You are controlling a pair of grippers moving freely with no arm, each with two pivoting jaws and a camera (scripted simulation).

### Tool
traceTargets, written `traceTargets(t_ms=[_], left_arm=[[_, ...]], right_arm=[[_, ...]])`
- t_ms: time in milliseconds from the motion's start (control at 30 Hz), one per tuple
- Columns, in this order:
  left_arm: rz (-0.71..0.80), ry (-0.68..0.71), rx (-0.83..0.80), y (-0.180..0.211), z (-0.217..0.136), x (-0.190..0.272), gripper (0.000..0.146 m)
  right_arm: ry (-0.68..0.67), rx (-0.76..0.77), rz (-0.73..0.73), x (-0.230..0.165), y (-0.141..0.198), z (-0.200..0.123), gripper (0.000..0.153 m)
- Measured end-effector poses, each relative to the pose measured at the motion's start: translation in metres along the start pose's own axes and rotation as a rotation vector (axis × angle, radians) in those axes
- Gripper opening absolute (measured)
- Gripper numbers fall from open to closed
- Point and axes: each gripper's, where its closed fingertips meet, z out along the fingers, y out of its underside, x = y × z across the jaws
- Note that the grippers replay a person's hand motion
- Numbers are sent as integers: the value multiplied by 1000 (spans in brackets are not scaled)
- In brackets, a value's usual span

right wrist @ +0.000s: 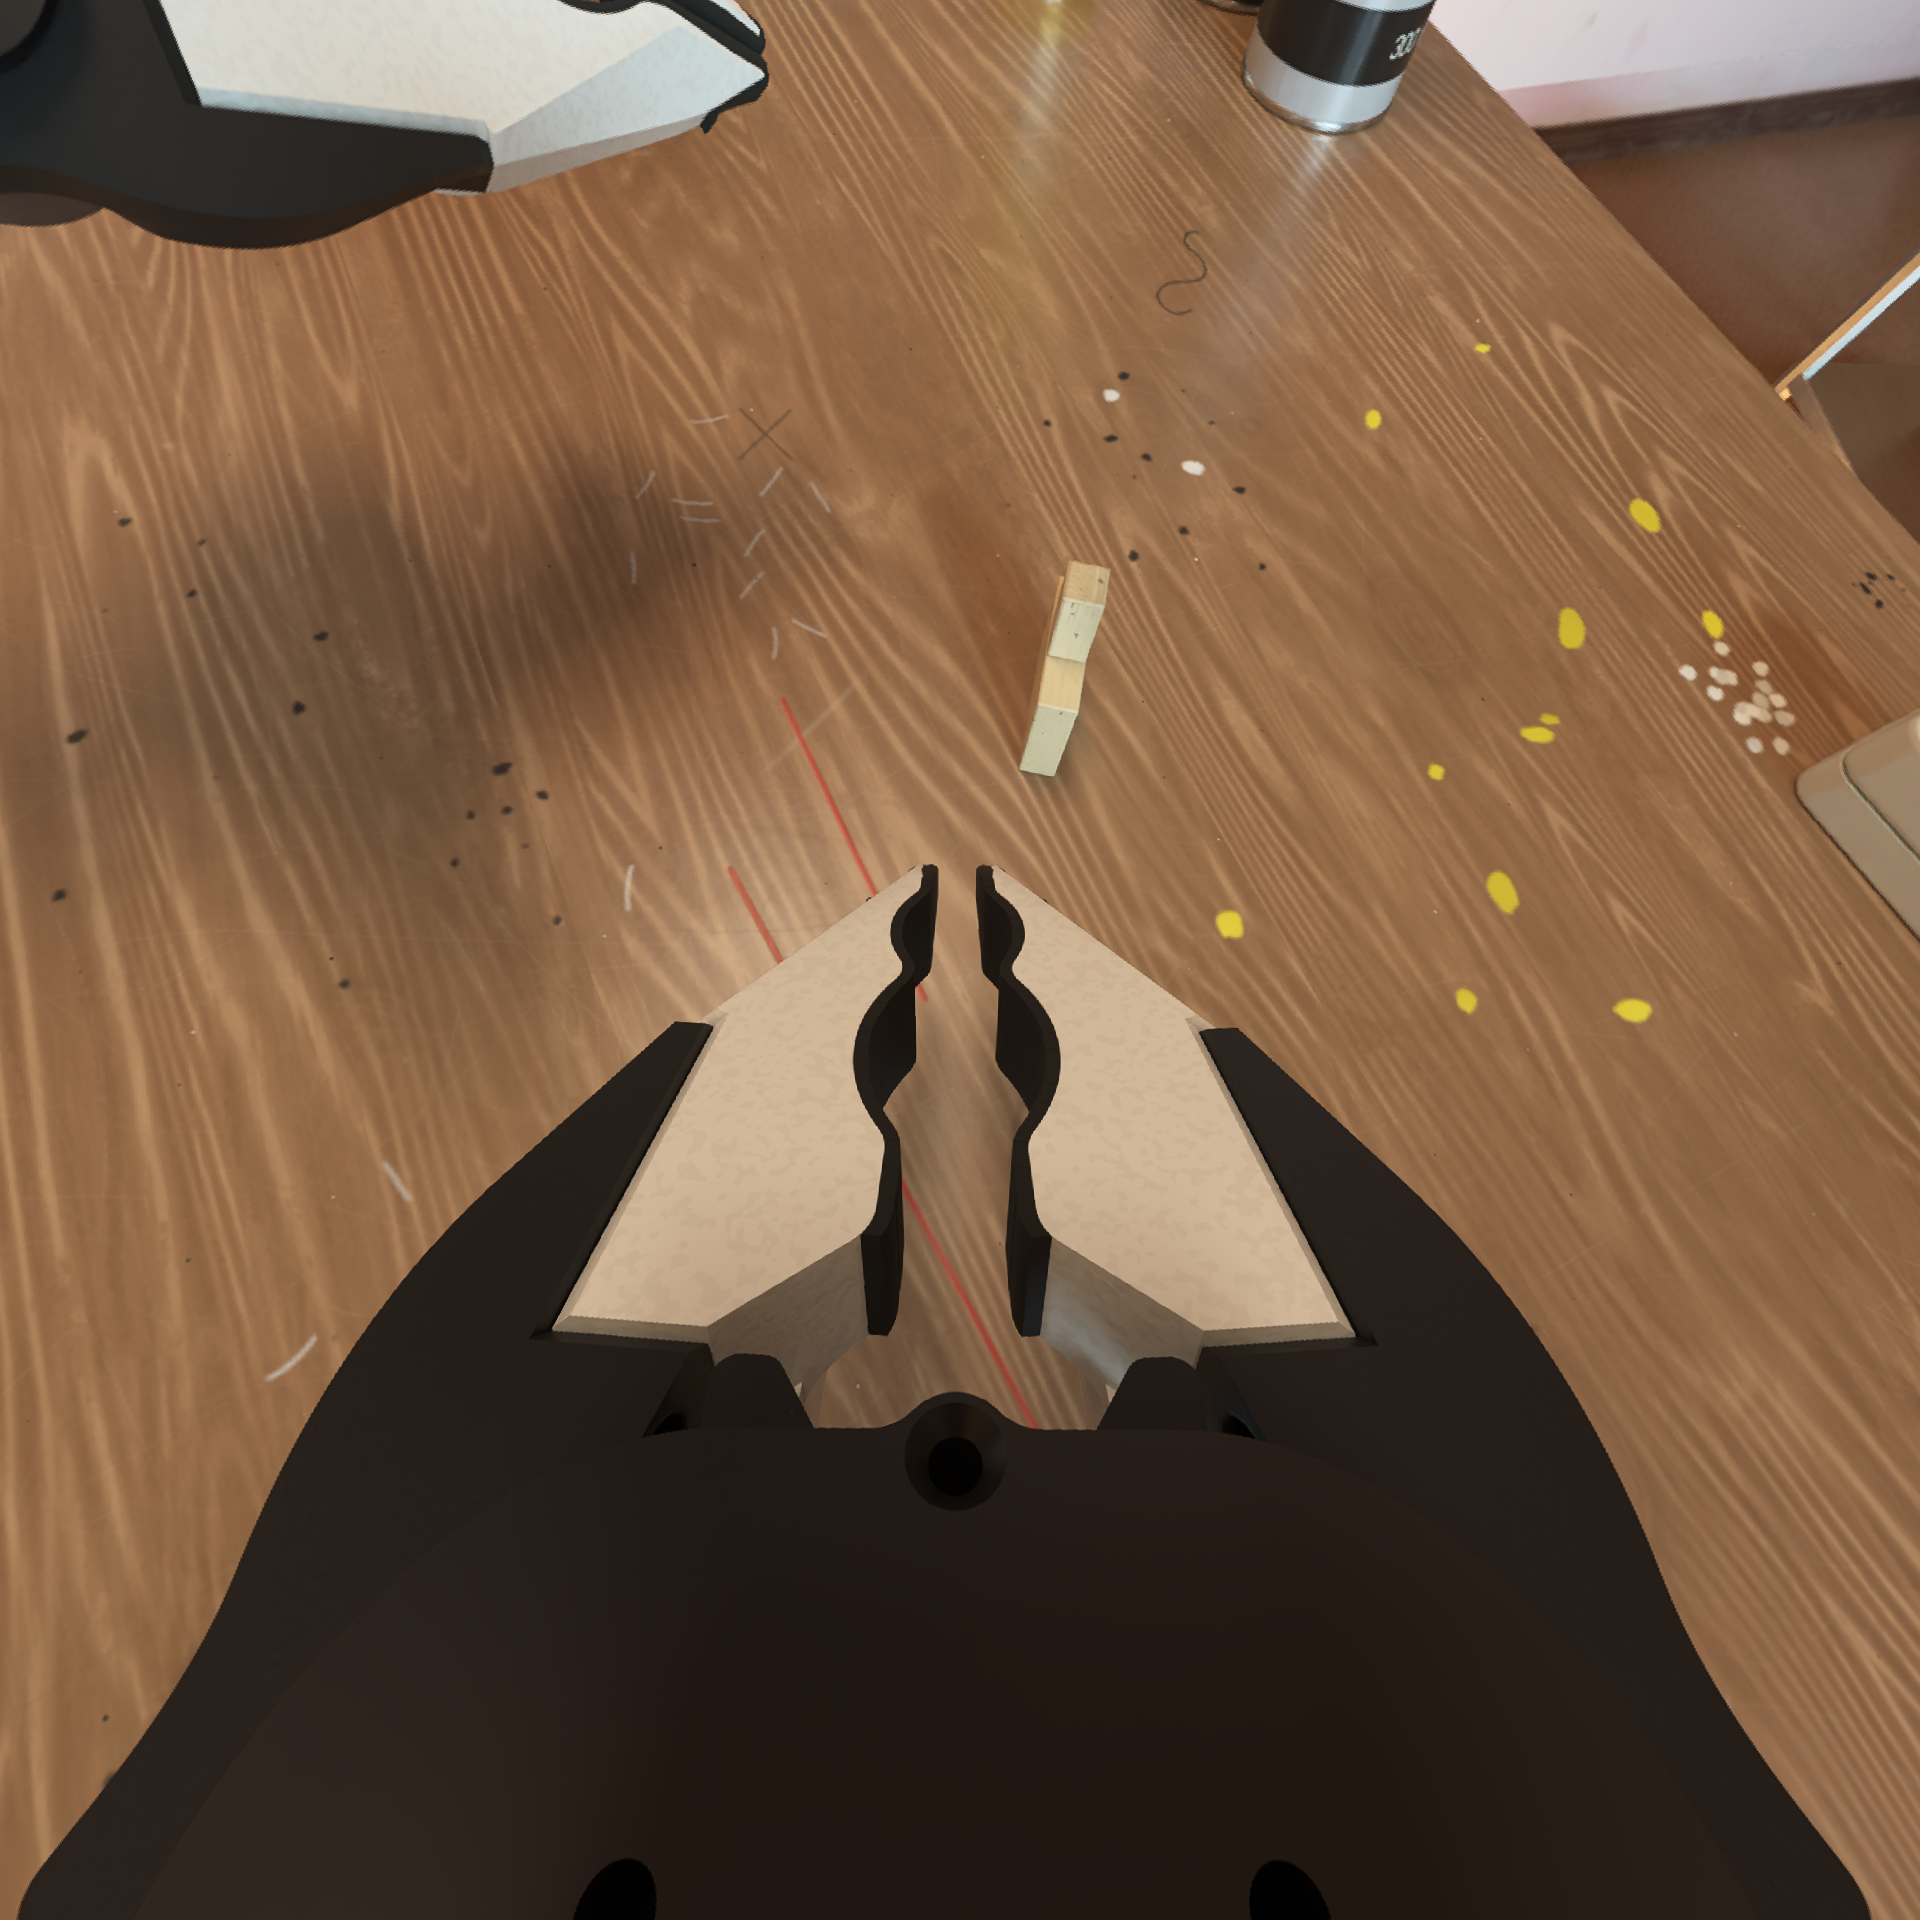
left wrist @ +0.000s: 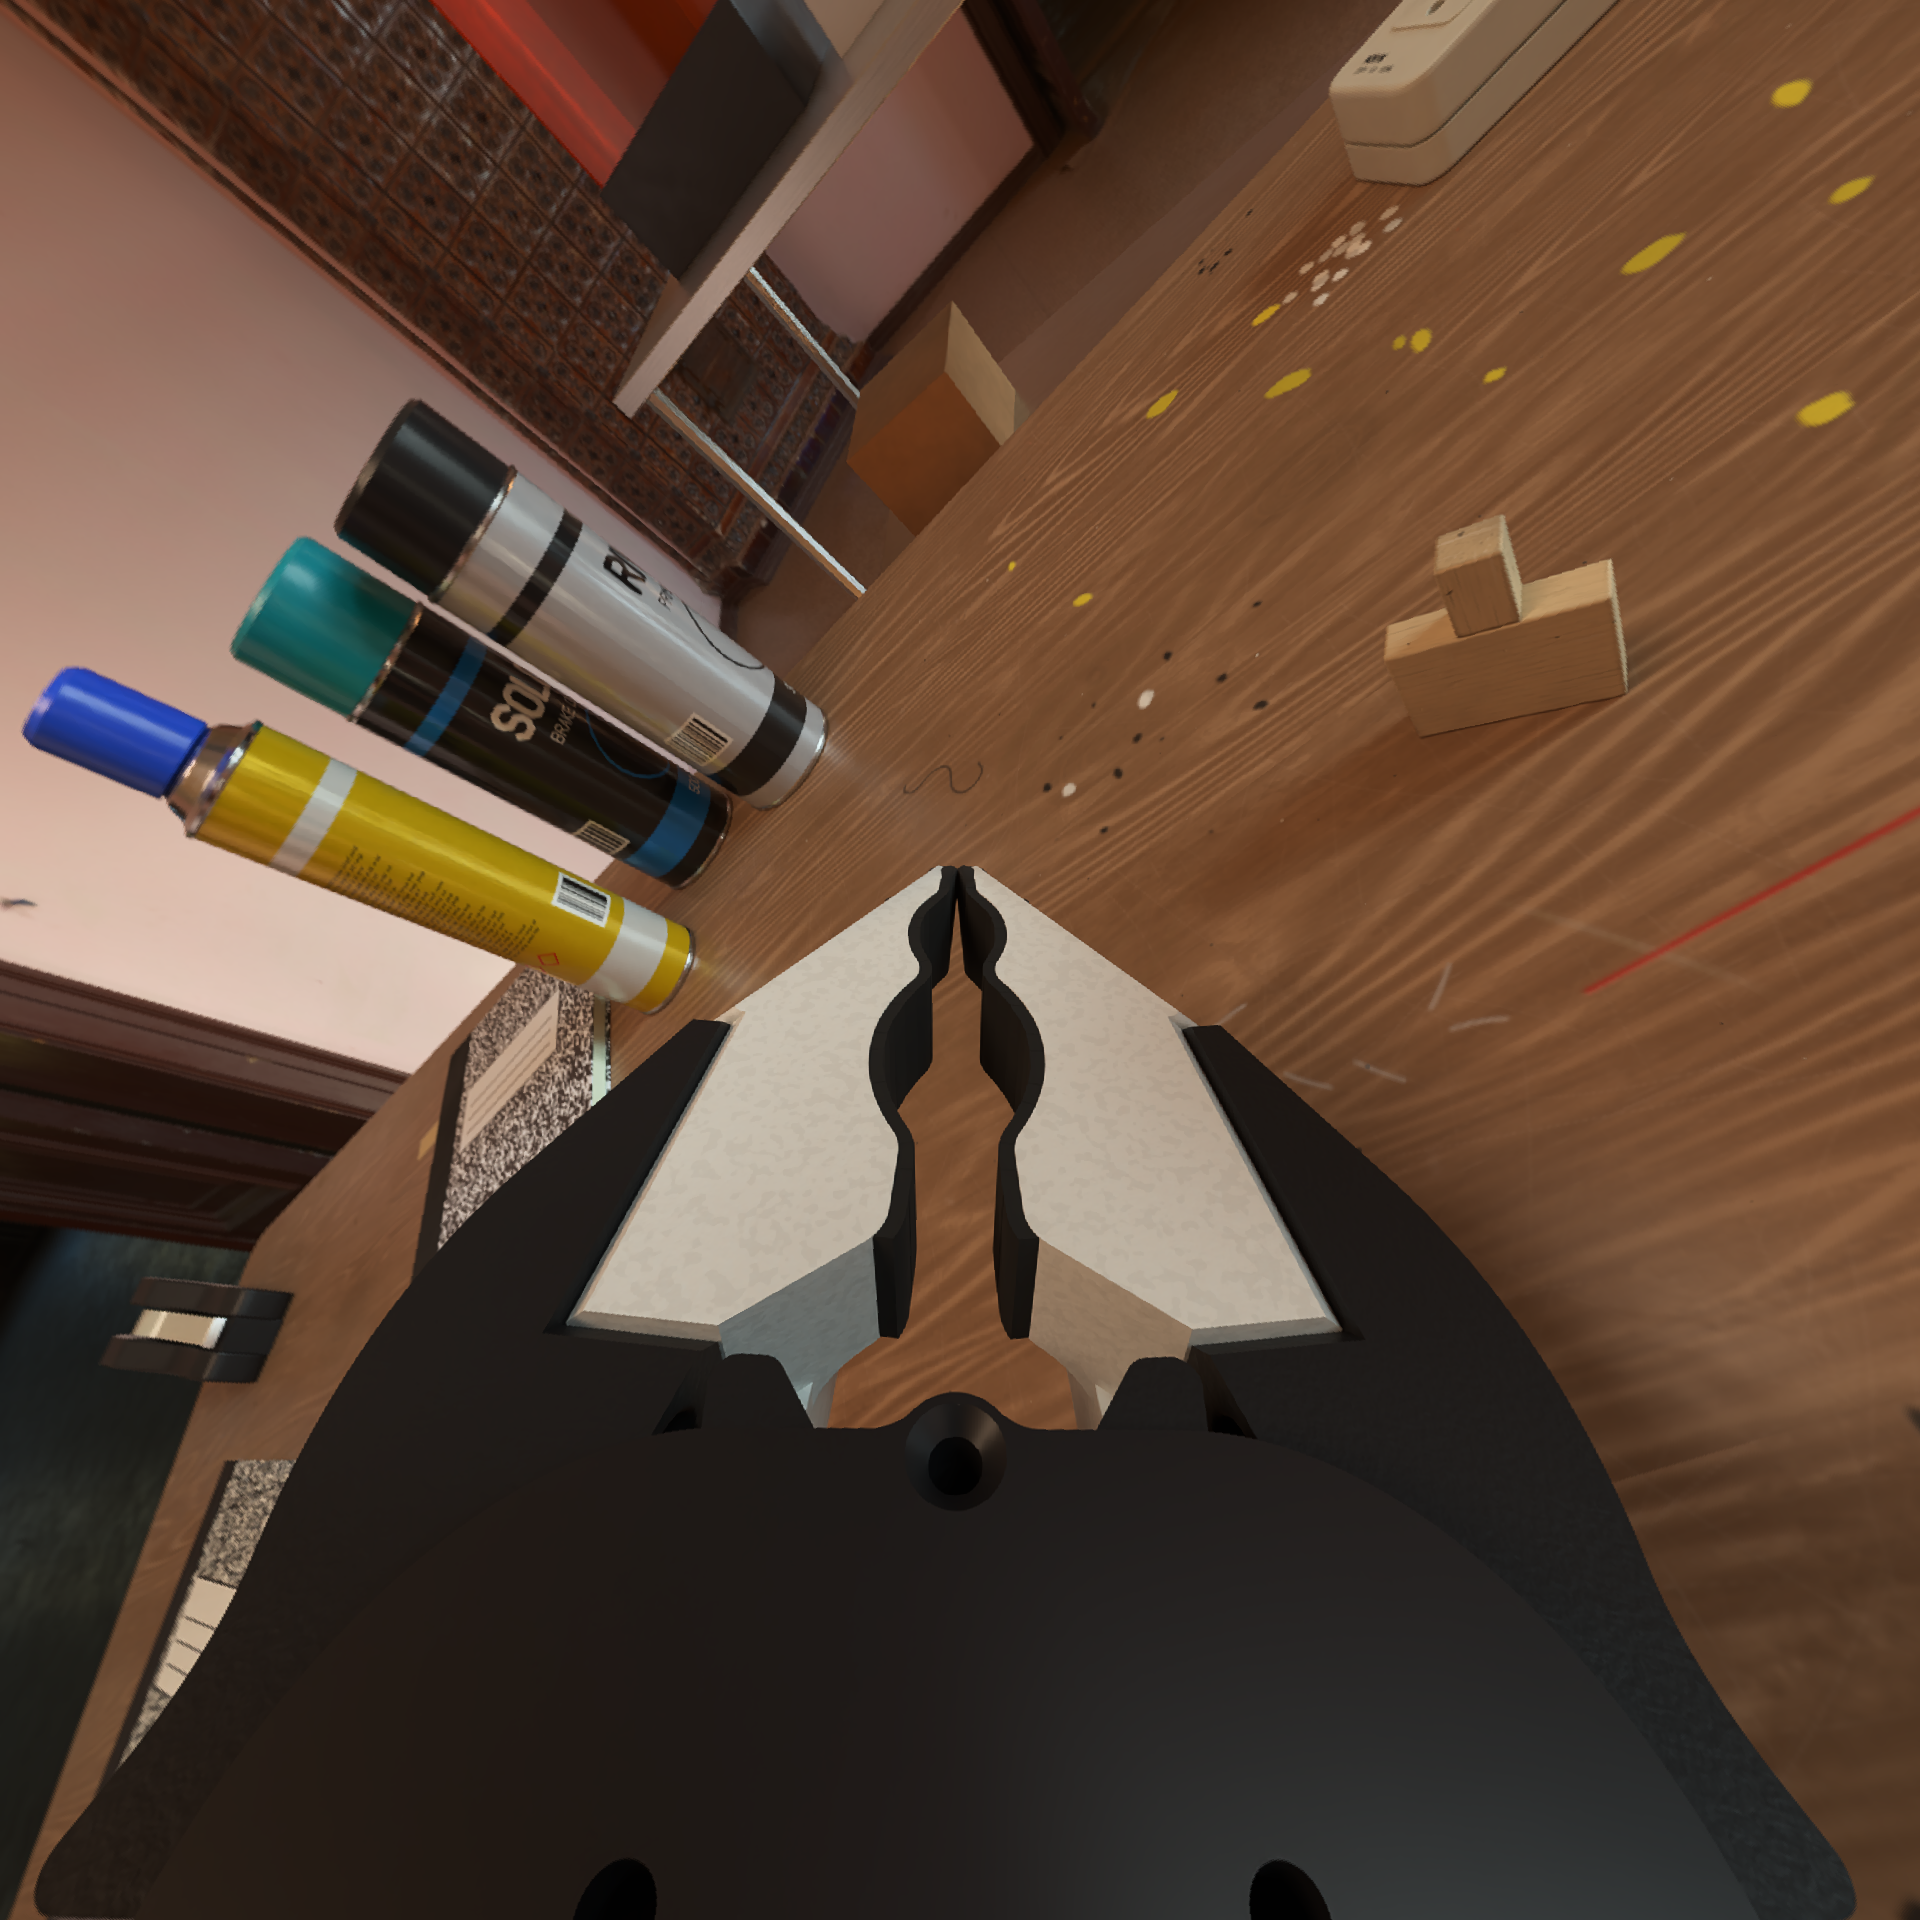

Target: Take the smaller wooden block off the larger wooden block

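A small wooden block (left wrist: 1475,582) sits on top of a larger, flat wooden block (left wrist: 1517,665) on the wooden table (left wrist: 1351,1039). In the left wrist view the pair lies ahead and to the right of my left gripper (left wrist: 957,878), which is shut and empty, well apart from the blocks. In the right wrist view the larger block (right wrist: 1049,727) with the smaller block (right wrist: 1078,623) on it lies just ahead and slightly right of my right gripper (right wrist: 956,878). Its jaws stand slightly apart and hold nothing. The left gripper (right wrist: 727,62) also shows at the top left of that view.
Three spray cans stand near the table's edge: silver and black (left wrist: 582,603), black with a teal cap (left wrist: 488,717), yellow with a blue cap (left wrist: 416,842). A beige power strip (left wrist: 1434,94), a speckled notebook (left wrist: 509,1101) and a binder clip (left wrist: 187,1330) are also there.
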Motion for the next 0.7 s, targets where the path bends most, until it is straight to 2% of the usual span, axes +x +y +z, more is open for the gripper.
traceTargets(t_ms=[467, 567, 700], left_arm=[[-170, 69, -21, 29, -9, -26, 5], [-210, 126, -32, 34, -5, -29, 8], [-279, 258, -37, 33, 4, -25, 20]], right_arm=[[-59, 50, 114, 8, -24, 16, 20], [-90, 47, 173, 12, -28, 23, 26], [-120, 52, 252, 16, -35, 32, 37]])
